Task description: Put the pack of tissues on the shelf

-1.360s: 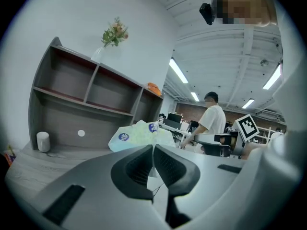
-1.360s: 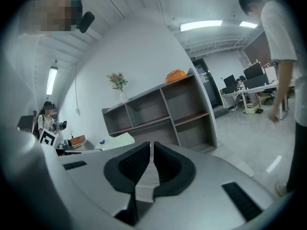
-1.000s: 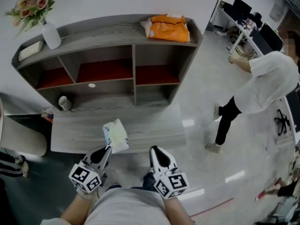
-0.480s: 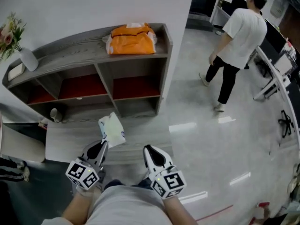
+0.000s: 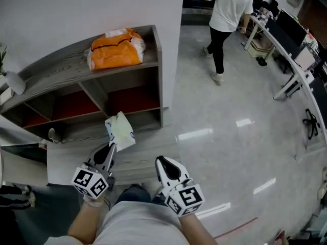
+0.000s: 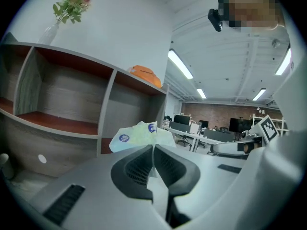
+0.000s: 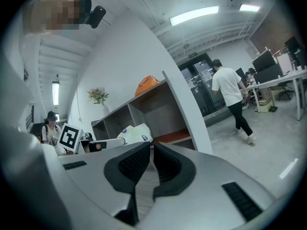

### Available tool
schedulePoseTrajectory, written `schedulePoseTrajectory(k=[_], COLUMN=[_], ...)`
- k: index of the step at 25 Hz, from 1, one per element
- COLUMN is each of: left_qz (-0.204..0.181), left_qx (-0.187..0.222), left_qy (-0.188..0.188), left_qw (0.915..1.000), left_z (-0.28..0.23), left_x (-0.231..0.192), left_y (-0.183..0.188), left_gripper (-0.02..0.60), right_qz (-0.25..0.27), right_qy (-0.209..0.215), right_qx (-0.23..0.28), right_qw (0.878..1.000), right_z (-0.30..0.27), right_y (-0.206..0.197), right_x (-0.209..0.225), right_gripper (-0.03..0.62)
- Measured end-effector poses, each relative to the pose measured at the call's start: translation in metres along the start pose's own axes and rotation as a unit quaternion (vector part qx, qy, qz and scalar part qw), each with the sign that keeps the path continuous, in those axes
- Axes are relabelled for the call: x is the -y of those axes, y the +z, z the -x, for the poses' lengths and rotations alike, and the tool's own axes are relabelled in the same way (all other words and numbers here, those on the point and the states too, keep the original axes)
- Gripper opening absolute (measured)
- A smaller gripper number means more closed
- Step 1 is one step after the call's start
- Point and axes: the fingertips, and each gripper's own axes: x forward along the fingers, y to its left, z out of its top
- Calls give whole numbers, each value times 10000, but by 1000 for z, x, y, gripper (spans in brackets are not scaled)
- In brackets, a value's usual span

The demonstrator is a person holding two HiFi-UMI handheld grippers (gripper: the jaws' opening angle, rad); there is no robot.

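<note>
Bag [image 5: 115,49] atop shelf [image 5: 51,71], person [image 5: 227,14] beyond

shelf [image 5: 61,73]: left end cut by the frame edge in head view. vase [image 5: 14,82] there is half out, flowers nearly all cropped. person [image 5: 225,14] at top: head cropped. leg [image 5: 14,195] at left edge, rest out of frame. pack [image 5: 120,131]: lower end buried between the closed jaws of left gripper [image 5: 111,148], print too small to read. small item [image 5: 51,135] in the bottom bay: can't ID.
</note>
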Motion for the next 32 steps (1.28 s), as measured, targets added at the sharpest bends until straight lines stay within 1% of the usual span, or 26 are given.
schedulePoseTrajectory(k=[9, 14, 23, 27, 32], left_qz=[-112, -174, -502, -535, -584], left_qx=[-129, -134, -128, -177, -281], left_qy=[-529, -708, -701, -643, -573], left_qw=[9985, 9972, 9962, 9963, 9963], left_z=[-55, -88, -142, -159, -177], left_x=[-13, -22, -38, -44, -51], left_y=[12, 15, 20, 14, 3], left_gripper=[21, 21, 23, 23, 23], right_qz=[-61, -94, -114, -140, -154], right_qy=[-594, -917, -1484, -1722, -1916], right_qx=[141, 200, 222, 214, 201], right_qw=[9981, 9955, 9886, 9847, 9811], right_z=[-12, -16, -4, 4, 12], right_y=[9, 14, 15, 14, 10], right_x=[16, 23, 36, 42, 45], right_gripper=[35, 35, 35, 35, 35])
